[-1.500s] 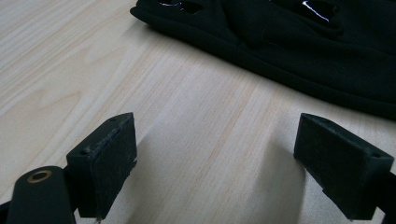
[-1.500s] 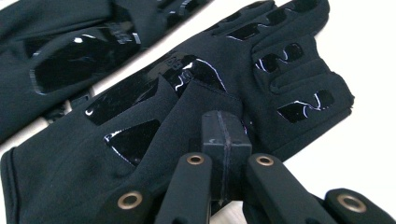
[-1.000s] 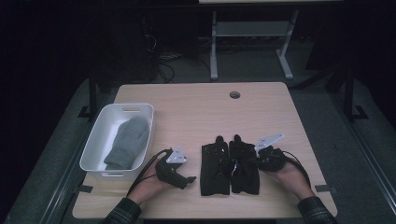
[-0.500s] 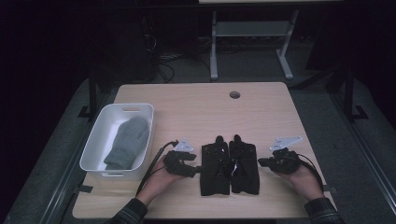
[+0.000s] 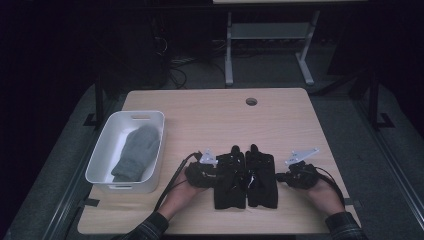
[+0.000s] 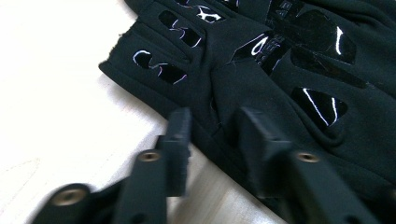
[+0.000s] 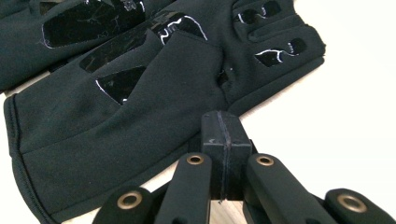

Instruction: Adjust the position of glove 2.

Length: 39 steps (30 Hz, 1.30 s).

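Note:
Two black gloves lie side by side near the table's front edge, the left glove (image 5: 229, 186) (image 6: 280, 70) and the right glove (image 5: 262, 181) (image 7: 140, 107), both with glossy palm patches. My left gripper (image 5: 214, 173) (image 6: 212, 126) lies at the left glove's outer edge. Its jaws have just been closing and still stand apart, one over the table and one over the fabric, with the glove's edge between them. My right gripper (image 5: 281, 177) (image 7: 224, 128) is shut with nothing in it, its tips just beside the right glove's outer edge.
A white bin (image 5: 100, 160) at the table's left holds a grey mitten (image 5: 135, 152). The wooden table (image 5: 210, 115) has a cable hole (image 5: 251, 101) near its back edge. A metal stand (image 5: 229, 50) and cables sit on the dark floor behind.
My left gripper has slid right onto the left glove's edge and its jaws have narrowed. My right gripper has drawn slightly right, off the right glove.

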Tool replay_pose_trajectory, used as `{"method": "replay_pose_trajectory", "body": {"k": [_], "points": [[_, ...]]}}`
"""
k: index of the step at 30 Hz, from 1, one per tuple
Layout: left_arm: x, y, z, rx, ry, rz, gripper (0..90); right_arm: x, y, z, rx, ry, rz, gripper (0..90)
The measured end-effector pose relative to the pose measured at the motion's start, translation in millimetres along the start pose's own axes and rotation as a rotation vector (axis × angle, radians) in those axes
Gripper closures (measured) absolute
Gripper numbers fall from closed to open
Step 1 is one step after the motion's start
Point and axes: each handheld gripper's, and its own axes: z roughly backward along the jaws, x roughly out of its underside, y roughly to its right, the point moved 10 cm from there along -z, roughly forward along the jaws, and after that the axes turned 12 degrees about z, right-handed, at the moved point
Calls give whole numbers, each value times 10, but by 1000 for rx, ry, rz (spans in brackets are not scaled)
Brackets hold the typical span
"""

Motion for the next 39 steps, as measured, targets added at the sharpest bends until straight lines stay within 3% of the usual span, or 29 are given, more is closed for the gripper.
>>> {"method": "replay_pose_trajectory", "body": {"k": [3,8,10,27,28,32,39], "points": [[0,15,1,4,-4,6,791,3,-2,-19,-1,-2,5,900],[-7,-2,42,17,-12,47,850,2,-1,-19,-1,0,6,900],[-24,-9,68,39,-3,65,850,-6,-10,-26,-6,-1,3,900],[-234,-216,256,34,89,147,855,-98,-59,-95,-24,3,17,900],[-244,-226,257,32,87,138,855,-99,-61,-96,-23,3,17,900],[-286,-197,243,38,94,141,855,-103,-64,-98,-22,3,20,900],[-369,-129,300,86,130,168,855,-118,-76,-109,-24,2,24,900]]}}
